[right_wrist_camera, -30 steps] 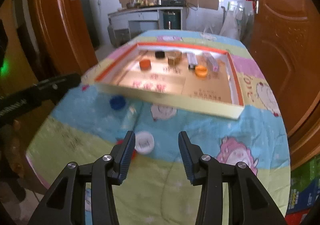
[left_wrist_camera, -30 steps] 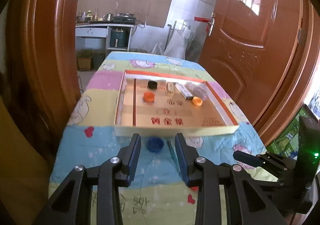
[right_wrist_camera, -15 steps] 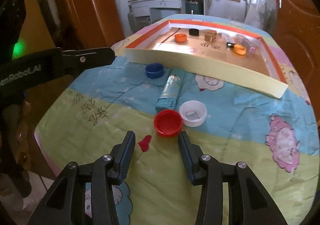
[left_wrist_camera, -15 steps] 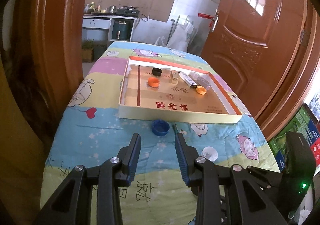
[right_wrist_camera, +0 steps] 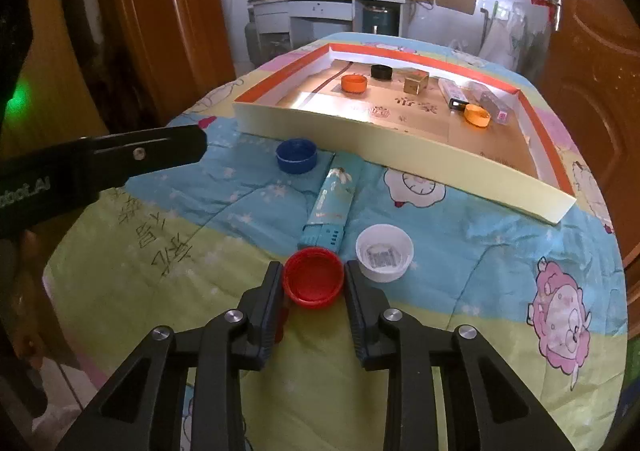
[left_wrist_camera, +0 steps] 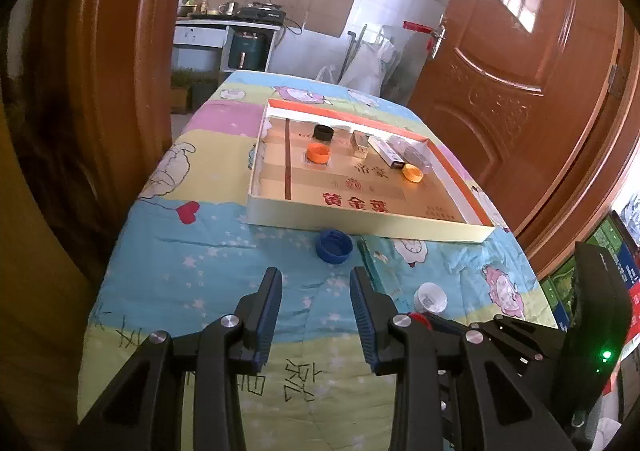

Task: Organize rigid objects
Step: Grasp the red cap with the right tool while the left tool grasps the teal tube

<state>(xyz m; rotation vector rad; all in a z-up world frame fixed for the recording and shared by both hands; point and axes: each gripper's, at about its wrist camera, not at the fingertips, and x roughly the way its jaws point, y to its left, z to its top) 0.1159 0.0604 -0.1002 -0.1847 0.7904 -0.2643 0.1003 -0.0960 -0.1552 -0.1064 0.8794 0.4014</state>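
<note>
Both wrist views look forward and down over the quilted tabletop (left_wrist_camera: 168, 275) toward the box (left_wrist_camera: 360, 225). The right view sits lower and nearer, right of the left. Both share box (right_wrist_camera: 304, 127) and blue cap (right_wrist_camera: 297, 155).

I count six caps: red (right_wrist_camera: 313, 278), white (right_wrist_camera: 384, 253) and blue (right_wrist_camera: 296, 155) near me on the quilt; two orange (right_wrist_camera: 354, 84) (right_wrist_camera: 477, 115) and one black (right_wrist_camera: 381, 72) far off in the one box (right_wrist_camera: 352, 137). One tube (right_wrist_camera: 332, 203).
</note>
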